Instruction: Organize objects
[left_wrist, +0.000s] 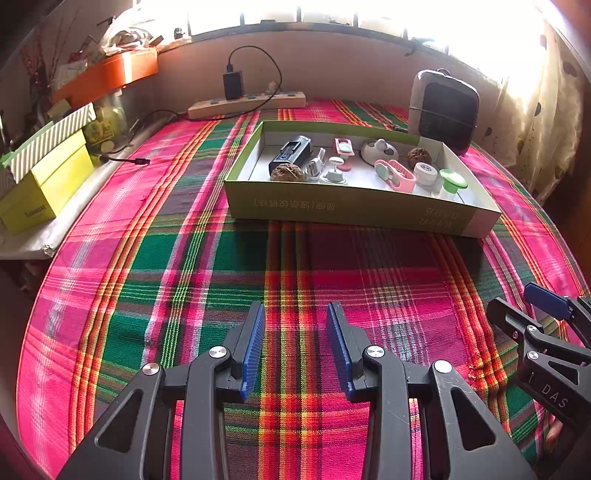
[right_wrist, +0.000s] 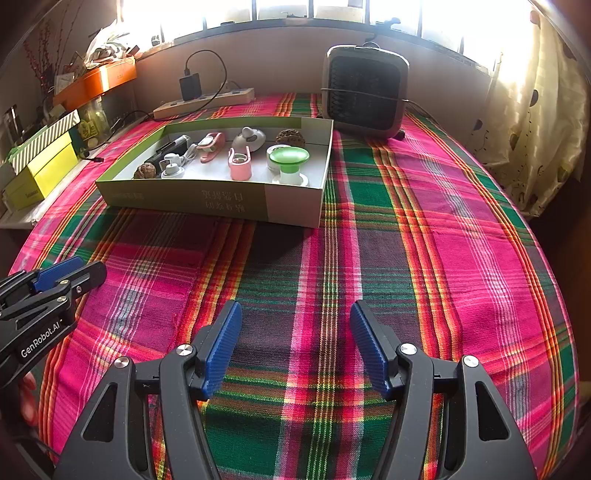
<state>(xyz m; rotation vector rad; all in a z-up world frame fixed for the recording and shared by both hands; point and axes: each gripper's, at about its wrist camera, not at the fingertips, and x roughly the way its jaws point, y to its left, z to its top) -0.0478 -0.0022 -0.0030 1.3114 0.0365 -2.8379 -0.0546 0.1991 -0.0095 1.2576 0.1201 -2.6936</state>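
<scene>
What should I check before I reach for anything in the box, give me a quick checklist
1. Left gripper empty, jaws apart over the cloth: ok.
2. Right gripper empty, jaws apart: ok.
3. Cloth between grippers and box free of obstacles: ok.
4. Box top open, items reachable from above: ok.
5. Green knob upright near the box's right end, with room around it for the pads: cannot tell; a white round item sits close behind it.
6. Heater and power strip behind the box, out of the reach path: ok.
</scene>
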